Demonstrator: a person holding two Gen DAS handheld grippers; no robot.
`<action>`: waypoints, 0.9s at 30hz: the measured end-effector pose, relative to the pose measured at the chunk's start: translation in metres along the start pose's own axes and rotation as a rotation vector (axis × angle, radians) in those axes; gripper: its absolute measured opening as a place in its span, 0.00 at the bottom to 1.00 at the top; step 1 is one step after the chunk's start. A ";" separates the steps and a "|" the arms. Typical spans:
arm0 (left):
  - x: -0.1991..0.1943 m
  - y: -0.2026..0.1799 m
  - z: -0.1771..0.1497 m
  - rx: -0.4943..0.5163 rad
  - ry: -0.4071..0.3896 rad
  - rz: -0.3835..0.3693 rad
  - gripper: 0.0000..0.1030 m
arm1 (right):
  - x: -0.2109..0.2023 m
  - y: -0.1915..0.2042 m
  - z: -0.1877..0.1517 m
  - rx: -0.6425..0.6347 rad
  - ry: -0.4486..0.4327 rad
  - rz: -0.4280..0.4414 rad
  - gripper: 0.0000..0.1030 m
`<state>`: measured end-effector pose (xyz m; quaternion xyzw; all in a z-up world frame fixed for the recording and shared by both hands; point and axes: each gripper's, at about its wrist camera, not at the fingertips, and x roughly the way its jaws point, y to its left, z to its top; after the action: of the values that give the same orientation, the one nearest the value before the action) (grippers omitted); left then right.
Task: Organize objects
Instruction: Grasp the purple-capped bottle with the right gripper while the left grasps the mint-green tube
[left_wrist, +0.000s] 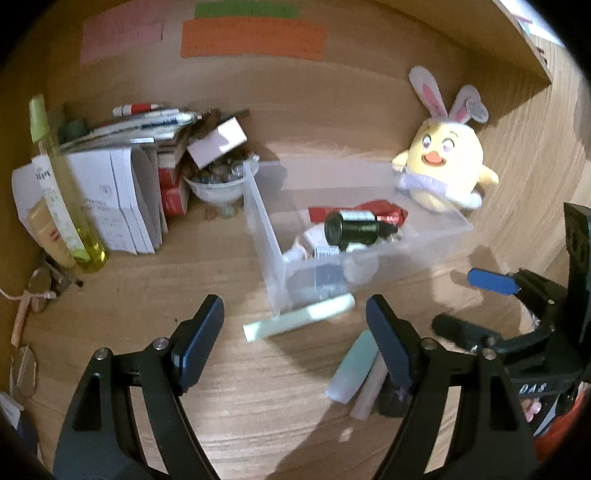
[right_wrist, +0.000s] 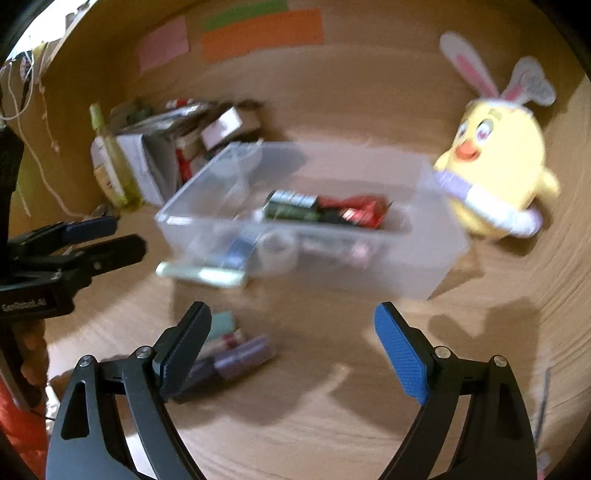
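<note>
A clear plastic bin sits on the wooden desk. It holds a dark bottle, a red packet and small white items. A pale green tube lies against the bin's front. A few small tubes lie on the desk nearer me. My left gripper is open and empty, in front of the bin. My right gripper is open and empty; it also shows at the right of the left wrist view.
A yellow chick plush with bunny ears stands right of the bin. At the left are white boxes, pens, a bowl of small items and a yellow-green bottle. Glasses lie at the far left.
</note>
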<state>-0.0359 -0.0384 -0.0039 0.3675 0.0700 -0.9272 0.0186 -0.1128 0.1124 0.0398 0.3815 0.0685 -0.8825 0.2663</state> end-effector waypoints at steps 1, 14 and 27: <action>0.002 0.000 -0.004 0.001 0.010 -0.002 0.77 | 0.004 0.003 -0.003 0.004 0.017 0.019 0.86; 0.027 0.005 -0.033 -0.012 0.127 0.010 0.77 | 0.035 0.023 -0.026 0.004 0.134 0.081 0.79; 0.039 -0.012 -0.040 0.026 0.182 -0.028 0.77 | 0.032 0.010 -0.037 0.006 0.146 0.073 0.48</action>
<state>-0.0379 -0.0204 -0.0578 0.4493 0.0647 -0.8910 -0.0056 -0.1015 0.1023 -0.0079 0.4479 0.0711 -0.8423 0.2913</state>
